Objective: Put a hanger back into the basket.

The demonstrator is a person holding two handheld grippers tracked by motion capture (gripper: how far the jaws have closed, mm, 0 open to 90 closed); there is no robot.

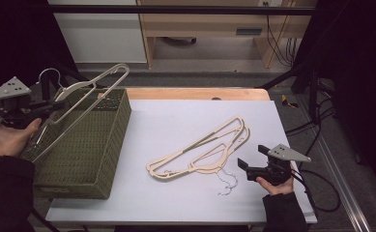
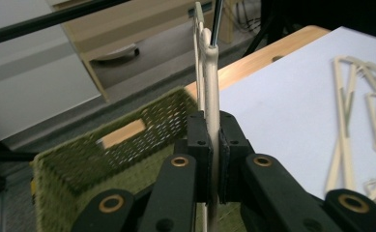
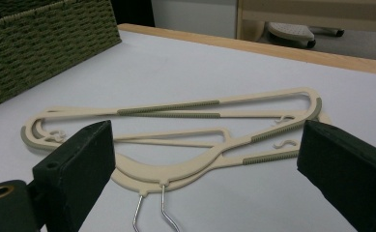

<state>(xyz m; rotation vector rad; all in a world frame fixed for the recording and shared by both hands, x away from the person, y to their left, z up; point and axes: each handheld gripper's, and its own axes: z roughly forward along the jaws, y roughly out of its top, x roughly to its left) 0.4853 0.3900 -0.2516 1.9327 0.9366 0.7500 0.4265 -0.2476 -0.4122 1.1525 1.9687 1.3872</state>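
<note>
Held hanger (image 2: 209, 72) cut off at frame top.

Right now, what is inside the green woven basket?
One beige hanger, clamped by the left gripper, slants into the basket, top end above the rim. The hanger and left hand cover part of the floor.

Tabletop (image 1: 185, 203): pale lavender-grey sheet, with a light wooden edge (image 1: 195, 93) showing along its far side.

Far of the table: grey floor strip, then a light wooden cabinet (image 1: 209, 24) with a dark slot in its front. A white panel (image 1: 98, 34) stands to its left.

A black bar (image 1: 176, 9) runs across the top of the high view. Black cables (image 1: 277, 43) hang at far right, more on the floor at right.
</note>
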